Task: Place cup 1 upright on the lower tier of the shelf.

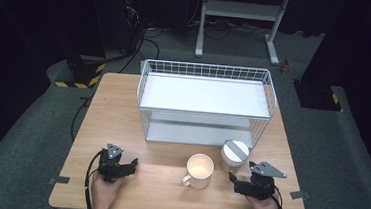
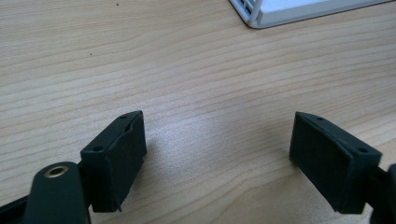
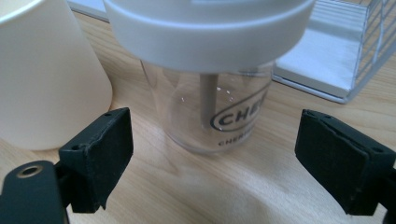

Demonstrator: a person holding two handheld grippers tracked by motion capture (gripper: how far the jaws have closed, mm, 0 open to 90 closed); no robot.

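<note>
My right gripper [image 1: 231, 180] has its jaws wide and empty, and the clear plastic jar with the white lid [image 3: 208, 70] stands upright straight ahead of them, just beyond the pads, beside the cream ceramic mug [image 1: 200, 170]. My left gripper [image 1: 133, 163], open too, sits well apart over bare wooden table [image 1: 166, 198].

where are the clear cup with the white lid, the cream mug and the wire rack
clear cup [image 3: 205, 116], right gripper view, on its see-through wall.
cream mug [image 1: 200, 167], high view, on its lit inside.
wire rack [image 1: 206, 66], high view, on its back rim.
</note>
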